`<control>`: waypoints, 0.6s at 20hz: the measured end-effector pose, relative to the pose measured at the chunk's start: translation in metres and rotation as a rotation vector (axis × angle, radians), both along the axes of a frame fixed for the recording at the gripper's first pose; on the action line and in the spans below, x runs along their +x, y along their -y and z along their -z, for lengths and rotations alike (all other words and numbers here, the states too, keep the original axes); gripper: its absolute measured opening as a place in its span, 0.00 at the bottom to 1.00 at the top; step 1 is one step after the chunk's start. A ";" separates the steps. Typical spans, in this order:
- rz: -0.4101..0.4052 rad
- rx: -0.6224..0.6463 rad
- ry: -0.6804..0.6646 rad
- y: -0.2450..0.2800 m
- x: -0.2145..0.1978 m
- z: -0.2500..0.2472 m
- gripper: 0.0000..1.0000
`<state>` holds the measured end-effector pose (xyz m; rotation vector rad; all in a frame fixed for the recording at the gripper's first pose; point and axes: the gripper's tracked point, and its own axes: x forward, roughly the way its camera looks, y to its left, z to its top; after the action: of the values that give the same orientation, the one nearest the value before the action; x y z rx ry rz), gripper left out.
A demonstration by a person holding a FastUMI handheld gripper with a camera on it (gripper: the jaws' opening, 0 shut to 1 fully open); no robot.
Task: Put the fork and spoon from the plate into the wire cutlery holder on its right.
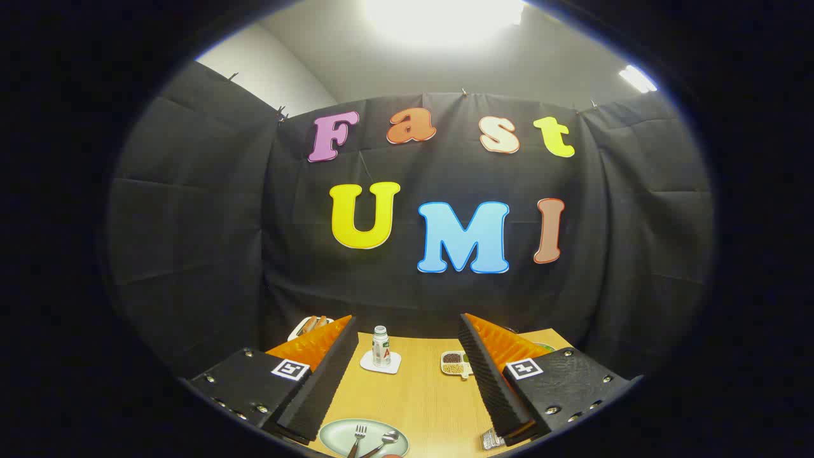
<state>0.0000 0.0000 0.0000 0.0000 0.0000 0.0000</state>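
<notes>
Jaws spread wide and empty above the worktop (413, 397); fork (357, 439) and spoon (383, 441) lie on the plate (337, 432) at my 6 o'clock, wire holder (491, 439) toward 5: I judge them stiff, light, slippery, best pinched mid-handle.

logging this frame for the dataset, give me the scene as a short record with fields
gripper: open, fingers wide apart above the table, holding nothing
plate: between the fingers, near edge of table
fork: lying on plate
spoon: lying on plate, beside fork
cutlery holder: wire, right of plate, partly behind right finger
beyond fingers: small bottle on a coaster, snack dish
task state: not started
</notes>
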 end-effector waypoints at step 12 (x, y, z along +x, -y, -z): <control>-0.018 0.004 -0.011 -0.004 0.008 -0.001 0.97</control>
<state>0.0085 0.0037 0.0012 0.0035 0.0114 0.0177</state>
